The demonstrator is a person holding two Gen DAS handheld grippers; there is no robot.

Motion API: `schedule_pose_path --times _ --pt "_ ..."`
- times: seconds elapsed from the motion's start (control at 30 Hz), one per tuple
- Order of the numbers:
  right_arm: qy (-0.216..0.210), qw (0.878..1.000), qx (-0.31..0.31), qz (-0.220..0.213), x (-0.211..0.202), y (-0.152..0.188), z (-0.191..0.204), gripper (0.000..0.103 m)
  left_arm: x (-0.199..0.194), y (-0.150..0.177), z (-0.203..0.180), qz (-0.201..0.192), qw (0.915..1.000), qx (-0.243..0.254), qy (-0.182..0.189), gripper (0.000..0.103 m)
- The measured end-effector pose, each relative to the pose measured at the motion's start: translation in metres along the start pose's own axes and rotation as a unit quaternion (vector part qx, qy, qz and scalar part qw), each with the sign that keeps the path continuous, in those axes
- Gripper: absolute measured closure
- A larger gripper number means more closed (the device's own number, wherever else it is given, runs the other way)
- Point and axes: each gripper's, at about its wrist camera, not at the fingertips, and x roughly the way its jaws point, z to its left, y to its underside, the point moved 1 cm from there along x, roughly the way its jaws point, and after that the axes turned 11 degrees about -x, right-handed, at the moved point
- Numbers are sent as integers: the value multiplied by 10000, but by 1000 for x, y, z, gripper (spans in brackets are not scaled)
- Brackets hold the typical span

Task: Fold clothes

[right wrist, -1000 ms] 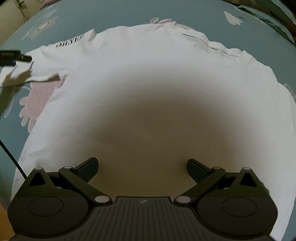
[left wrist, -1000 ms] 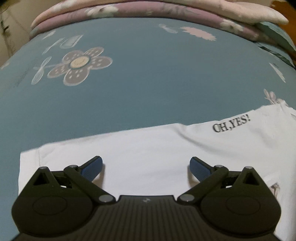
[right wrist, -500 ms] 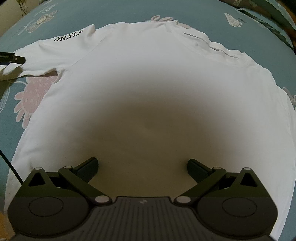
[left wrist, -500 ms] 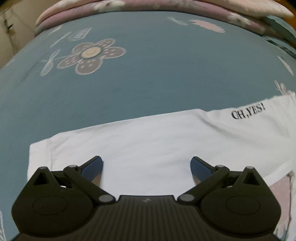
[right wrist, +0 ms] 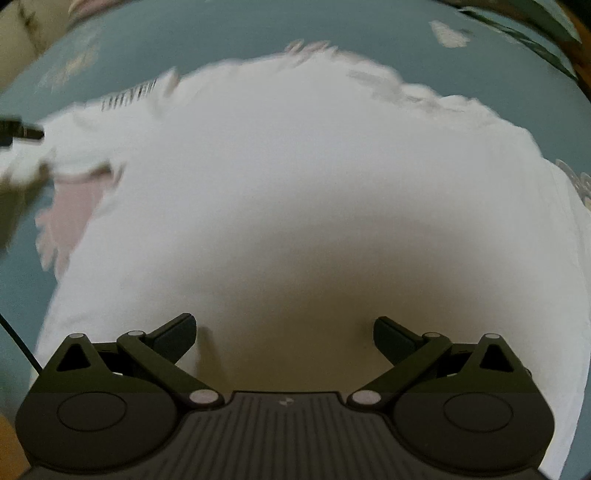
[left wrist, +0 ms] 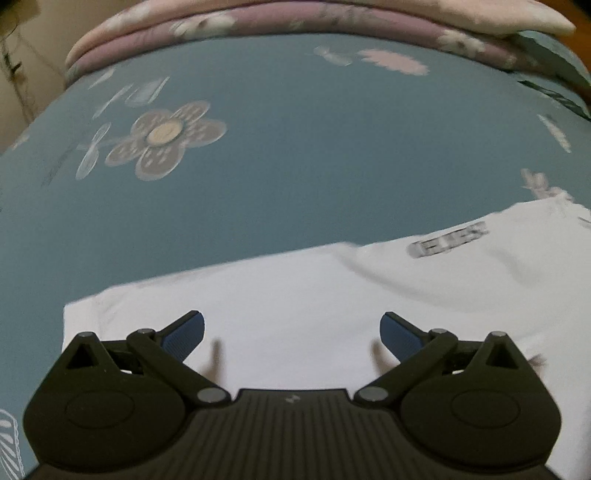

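Shirt: white tee (right wrist: 295,192) lies spread flat on a blue flowered bedsheet (left wrist: 295,147), body and collar end laid out in the right view, one sleeve (left wrist: 258,295) stretched out under the left tool.
Print: dark lettering (left wrist: 447,240) sits near the shoulder; too blurred to read in either view.
Left gripper (left wrist: 291,332): fingers wide apart, holding nothing, poised above the sleeve near its cuff end.
Right gripper (right wrist: 284,339): fingers wide apart, empty, over the lower body of the tee; a broad shadow falls on the cloth beneath it.
Blur: both views are smeared, so both tools seem to be in motion.
Step in hand: probably picking grasp points for a first fold, sleeve inward on the left, hem or side edge on the right.
How to do it well: bring each tool to an edge, not the middle of the cloth, so one finger can slip under the fabric and the pinch takes every layer of that edge.
Left side: take the sleeve close to the cuff, lift only a little, and carry it across toward the body so the crease falls at the shoulder seam.
Right side: keep the body pinned or taut while the sleeve travels, or the tee may drag and wrinkle.
Risk: pinching the bedsheet along with the tee.
Far end: folded pink bedding (left wrist: 295,18) is well clear of the tee.
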Motion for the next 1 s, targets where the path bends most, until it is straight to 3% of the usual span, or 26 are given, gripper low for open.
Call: schedule_pose_path --times 0.2,0.5,0.67,0.83,1.0 --pt "247 9965 490 -635 -26 3 -67 0 -11 0 -61 -10 9995 208 226 2" --pt "843 9841 915 -1268 -55 29 -229 0 -21 29 -166 101 9973 436 587 2" --pt "426 9834 1123 -1357 -42 44 -306 0 -15 54 -225 223 9945 711 737 2" --pt "-85 9880 1018 -1155 -11 56 -341 0 -9 69 -273 311 9912 915 903 2" --pt "192 9853 863 -1465 -4 48 -364 0 -9 76 -302 340 9889 1113 929 2"
